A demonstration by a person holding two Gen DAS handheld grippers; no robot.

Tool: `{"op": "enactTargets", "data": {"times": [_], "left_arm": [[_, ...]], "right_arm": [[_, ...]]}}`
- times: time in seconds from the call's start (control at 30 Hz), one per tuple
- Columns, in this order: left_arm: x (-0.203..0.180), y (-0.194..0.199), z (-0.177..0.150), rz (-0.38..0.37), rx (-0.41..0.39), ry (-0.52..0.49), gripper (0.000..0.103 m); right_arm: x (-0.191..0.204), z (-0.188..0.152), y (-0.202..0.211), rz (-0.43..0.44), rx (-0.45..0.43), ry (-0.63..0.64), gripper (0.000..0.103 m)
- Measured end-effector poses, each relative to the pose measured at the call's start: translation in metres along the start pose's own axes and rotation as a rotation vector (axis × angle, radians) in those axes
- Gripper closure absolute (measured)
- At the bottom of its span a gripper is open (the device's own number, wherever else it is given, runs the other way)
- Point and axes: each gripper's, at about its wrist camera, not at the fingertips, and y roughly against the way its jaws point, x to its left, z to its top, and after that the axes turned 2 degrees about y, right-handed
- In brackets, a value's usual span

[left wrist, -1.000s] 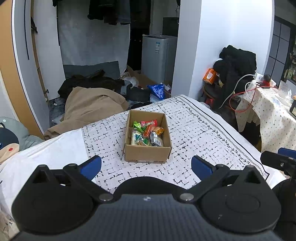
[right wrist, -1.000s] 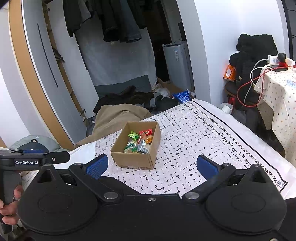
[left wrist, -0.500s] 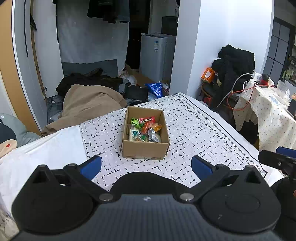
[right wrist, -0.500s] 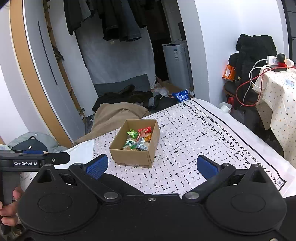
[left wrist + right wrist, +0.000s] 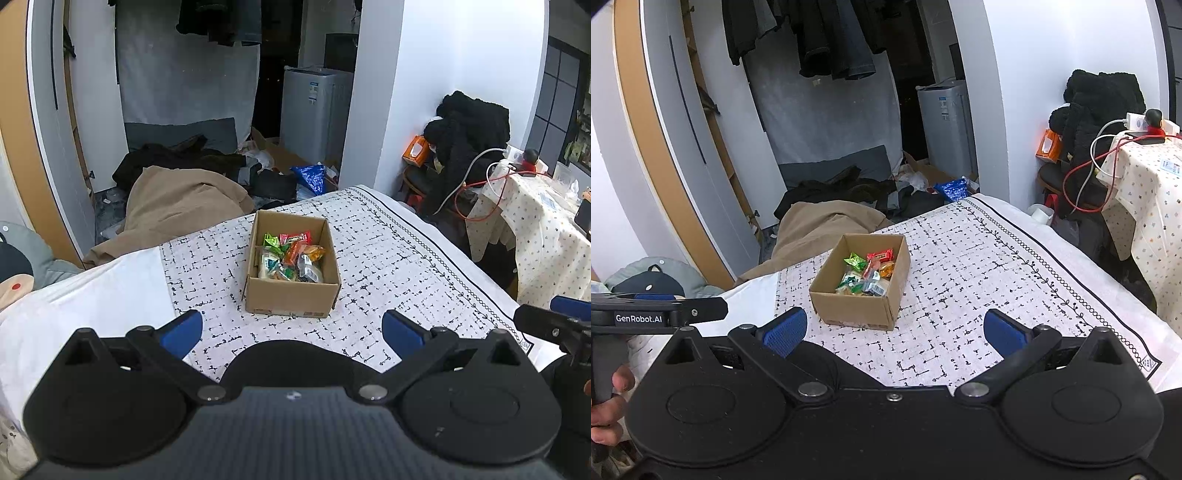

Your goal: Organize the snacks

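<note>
A small cardboard box [image 5: 291, 300] [image 5: 854, 306] stands on the black-and-white patterned bedspread [image 5: 399, 266] [image 5: 979, 273]. Several wrapped snacks [image 5: 291, 256] [image 5: 868, 271] in green, red, orange and clear packets lie inside it. My left gripper [image 5: 291, 328] is open, held back from the box's near side, nothing between its blue pads. My right gripper [image 5: 894, 328] is open too, nothing in it, with the box ahead and slightly left. The right gripper's tip [image 5: 554, 321] shows at the right edge of the left wrist view, and the left gripper's tip [image 5: 657, 314] at the left edge of the right wrist view.
A plain white sheet [image 5: 92, 295] covers the bed's left part. Beyond the bed lie a tan blanket [image 5: 177, 206] and dark clothes [image 5: 842, 188] on the floor. A cloth-covered table with cables [image 5: 535, 214] stands on the right. A hand [image 5: 609, 406] grips the left tool.
Both grippers have drawn back and risen slightly, so the box looks a little smaller and farther. Both stay open, and the box and snacks have not moved.
</note>
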Motion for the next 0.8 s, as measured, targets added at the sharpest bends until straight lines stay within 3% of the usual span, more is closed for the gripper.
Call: {"op": "enactTargets", "data": {"times": [0.8], "left_arm": [[-0.0066, 0.0014, 0.0006, -0.009, -0.008, -0.001, 0.000]], "right_arm": [[-0.0024, -0.0026, -0.0039, -0.001, 0.010, -0.007, 0.000]]}}
